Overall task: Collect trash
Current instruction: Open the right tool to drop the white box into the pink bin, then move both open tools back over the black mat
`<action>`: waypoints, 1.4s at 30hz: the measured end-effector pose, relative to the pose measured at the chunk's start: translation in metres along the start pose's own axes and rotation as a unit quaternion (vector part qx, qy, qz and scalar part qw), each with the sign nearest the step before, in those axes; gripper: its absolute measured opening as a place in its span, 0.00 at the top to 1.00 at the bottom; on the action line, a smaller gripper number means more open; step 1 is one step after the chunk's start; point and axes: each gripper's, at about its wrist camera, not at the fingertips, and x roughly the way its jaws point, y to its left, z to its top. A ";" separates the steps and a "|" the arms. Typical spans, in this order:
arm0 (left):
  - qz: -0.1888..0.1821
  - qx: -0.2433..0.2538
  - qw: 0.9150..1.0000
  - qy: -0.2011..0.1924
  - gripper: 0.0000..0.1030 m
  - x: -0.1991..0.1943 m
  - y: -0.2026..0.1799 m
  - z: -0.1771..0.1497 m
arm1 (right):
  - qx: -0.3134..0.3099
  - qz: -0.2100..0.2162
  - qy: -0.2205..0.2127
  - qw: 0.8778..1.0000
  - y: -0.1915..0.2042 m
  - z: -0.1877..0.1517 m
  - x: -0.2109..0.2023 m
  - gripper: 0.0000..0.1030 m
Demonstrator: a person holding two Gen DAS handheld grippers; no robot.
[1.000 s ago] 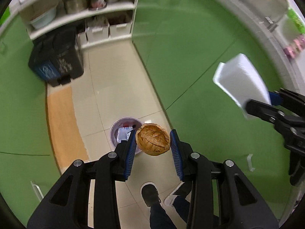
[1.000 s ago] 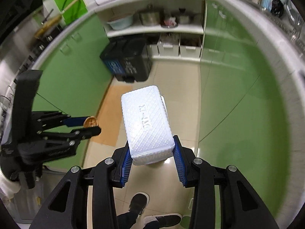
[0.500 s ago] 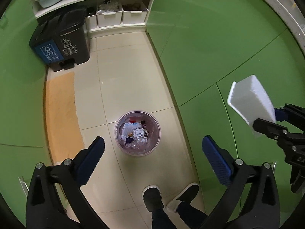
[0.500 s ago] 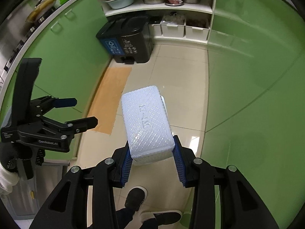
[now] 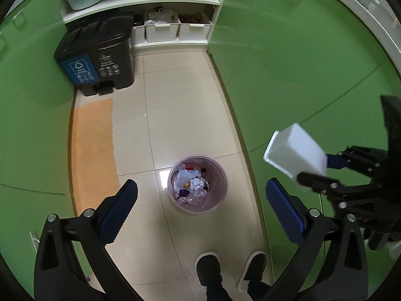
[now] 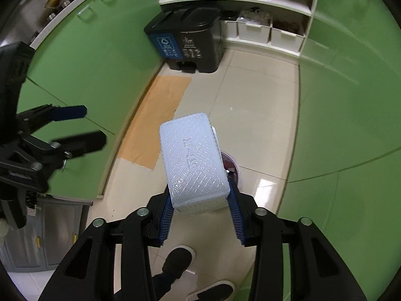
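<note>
A small round pink trash bin (image 5: 198, 183) full of crumpled trash stands on the tiled floor. My left gripper (image 5: 200, 200) is wide open and empty, high above the bin. My right gripper (image 6: 199, 198) is shut on a white foam food box (image 6: 193, 158); the box hides most of the bin (image 6: 231, 168) below it. In the left wrist view the box (image 5: 295, 158) hangs to the right of the bin, held by the right gripper (image 5: 323, 173). The left gripper (image 6: 82, 128) also shows at the left of the right wrist view.
Green cabinets line both sides of the narrow floor. A black pedal bin with a blue label (image 5: 97, 62) stands at the far end, by white shelves with pots and storage boxes (image 5: 175, 27). An orange mat (image 5: 92, 155) lies on the left. The person's shoes (image 5: 208, 268) are below.
My left gripper opened and let go of the brown round item, which is no longer between its fingers. The right gripper has carried the foam box closer to the bin.
</note>
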 end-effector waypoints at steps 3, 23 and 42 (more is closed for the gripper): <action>0.004 -0.014 1.000 -0.005 0.03 0.000 0.012 -0.005 | 0.000 0.001 -0.004 1.000 -0.002 -0.002 0.014 0.31; 0.000 -0.014 1.000 -0.014 0.03 -0.056 -0.017 -0.005 | 0.032 -0.015 -0.007 0.999 0.009 -0.004 -0.041 0.07; -0.050 0.116 0.987 -0.099 0.03 -0.281 -0.168 0.026 | 0.123 -0.094 -0.165 0.974 0.002 -0.064 -0.365 0.06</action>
